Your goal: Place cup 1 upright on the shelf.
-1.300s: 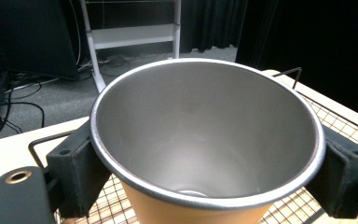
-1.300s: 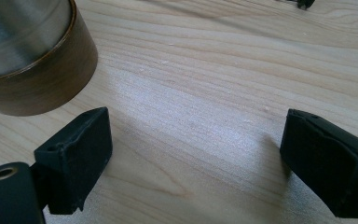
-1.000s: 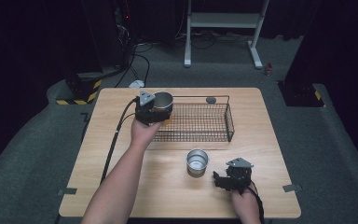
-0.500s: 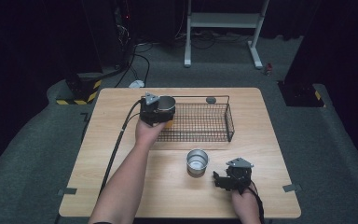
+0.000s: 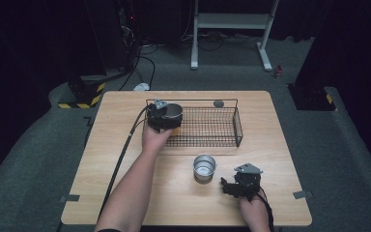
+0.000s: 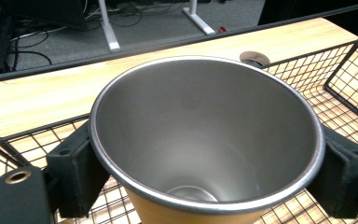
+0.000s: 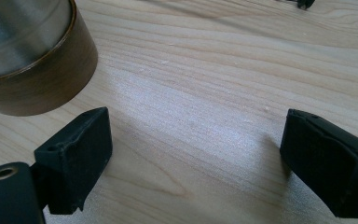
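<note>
Steel cup clamped at rim level in your left hand-held gripper, over wire basket left end. Risk: smooth tapered wall slips from pads; base may catch basket rim, tip cup. Left forearm stretched forward. Right hand-held gripper wide open, empty, low on desk near second cup.

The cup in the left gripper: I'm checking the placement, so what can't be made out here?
- Left gripper view: cup base, cut off by the bottom edge; whether it touches the basket floor is unclear.
- High view: cup wall, hidden by the left gripper.
</note>
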Motion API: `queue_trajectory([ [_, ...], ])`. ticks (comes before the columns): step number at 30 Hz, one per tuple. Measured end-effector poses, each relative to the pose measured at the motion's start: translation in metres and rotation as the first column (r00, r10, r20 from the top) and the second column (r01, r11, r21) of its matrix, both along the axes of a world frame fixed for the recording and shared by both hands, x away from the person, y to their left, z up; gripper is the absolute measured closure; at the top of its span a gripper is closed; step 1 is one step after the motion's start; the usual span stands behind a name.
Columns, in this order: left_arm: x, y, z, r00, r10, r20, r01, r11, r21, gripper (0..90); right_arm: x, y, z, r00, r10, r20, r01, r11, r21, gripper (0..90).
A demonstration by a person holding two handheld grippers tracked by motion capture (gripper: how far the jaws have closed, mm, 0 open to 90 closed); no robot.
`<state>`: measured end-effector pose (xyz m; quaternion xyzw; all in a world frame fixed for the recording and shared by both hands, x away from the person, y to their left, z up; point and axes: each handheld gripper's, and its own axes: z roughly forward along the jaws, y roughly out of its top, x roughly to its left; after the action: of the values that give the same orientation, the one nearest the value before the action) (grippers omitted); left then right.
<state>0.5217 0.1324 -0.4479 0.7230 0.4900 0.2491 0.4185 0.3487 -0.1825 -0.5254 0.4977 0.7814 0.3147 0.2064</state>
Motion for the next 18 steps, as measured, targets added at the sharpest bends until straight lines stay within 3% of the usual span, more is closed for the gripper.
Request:
queue_trajectory([
  [3, 0.0002, -0.0023, -0.0005, 1.0000, 0.004, -0.002, -0.004, 1.0000, 0.006, 13.0, 0.0000, 0.0000, 0.0000, 1.0000, 0.000, 0.000, 0.000, 1.000, 0.000, 9.0],
  [7, 0.0012, -0.0050, -0.0003, 0.9998, 0.011, -0.016, -0.010, 0.9989, 0.045, 13.1, 0.0000, 0.0000, 0.0000, 1.0000, 0.000, 0.000, 0.000, 1.000, 0.000, 9.0],
  [18, 0.0017, -0.0095, -0.0015, 0.9970, 0.023, -0.074, -0.015, 0.9945, 0.104, 13.0, -0.0001, 0.0004, 0.0000, 1.0000, 0.004, -0.001, -0.004, 1.000, 0.002, 9.0],
])
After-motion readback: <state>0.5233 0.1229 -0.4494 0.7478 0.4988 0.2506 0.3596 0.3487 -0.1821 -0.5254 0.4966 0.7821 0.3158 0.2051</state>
